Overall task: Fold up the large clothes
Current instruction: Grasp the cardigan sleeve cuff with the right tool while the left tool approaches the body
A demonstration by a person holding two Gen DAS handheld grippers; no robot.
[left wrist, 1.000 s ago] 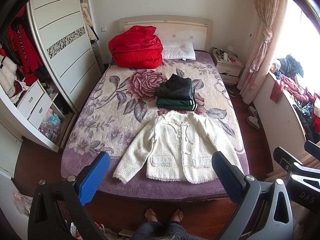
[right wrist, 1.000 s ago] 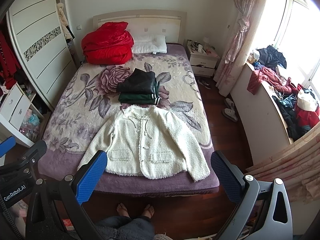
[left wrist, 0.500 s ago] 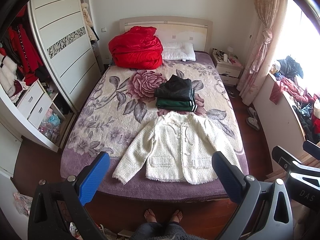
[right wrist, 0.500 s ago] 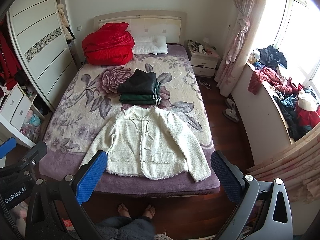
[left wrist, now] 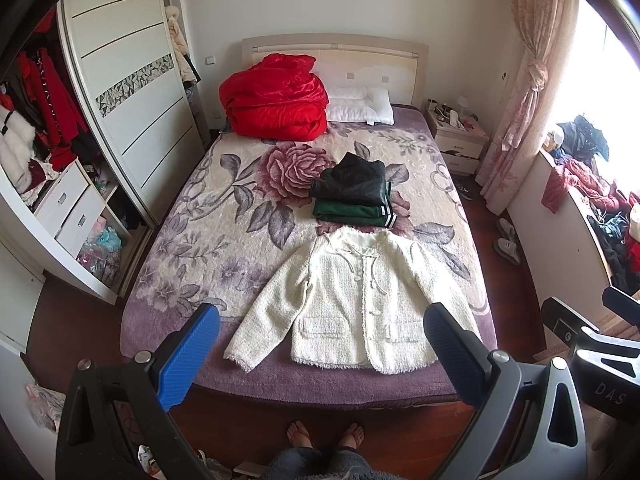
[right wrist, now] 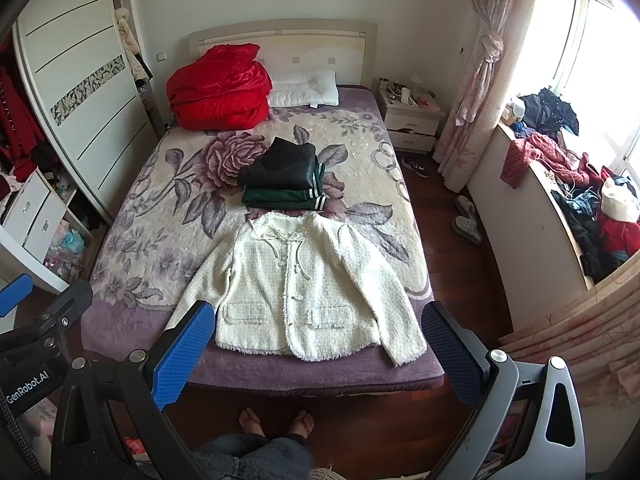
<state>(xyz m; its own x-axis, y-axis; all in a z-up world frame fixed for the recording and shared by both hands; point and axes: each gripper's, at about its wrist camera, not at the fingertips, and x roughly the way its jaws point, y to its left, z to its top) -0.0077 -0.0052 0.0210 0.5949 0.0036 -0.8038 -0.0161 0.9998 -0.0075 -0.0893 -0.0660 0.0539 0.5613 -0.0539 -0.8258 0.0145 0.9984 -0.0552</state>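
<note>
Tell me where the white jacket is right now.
The white jacket lies spread flat at the foot of the bed, just in front of the folded dark clothes, seen centrally in both wrist views.

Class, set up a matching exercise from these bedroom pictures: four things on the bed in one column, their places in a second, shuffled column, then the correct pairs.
Things:
1. white jacket
2. red quilt
3. white pillow
4. folded dark clothes

Places:
A. mid-bed, stacked
B. at the headboard, beside the red bundle
C. spread flat near the foot
D. heaped at the head, wardrobe side

Pairs: 1-C, 2-D, 3-B, 4-A
</note>
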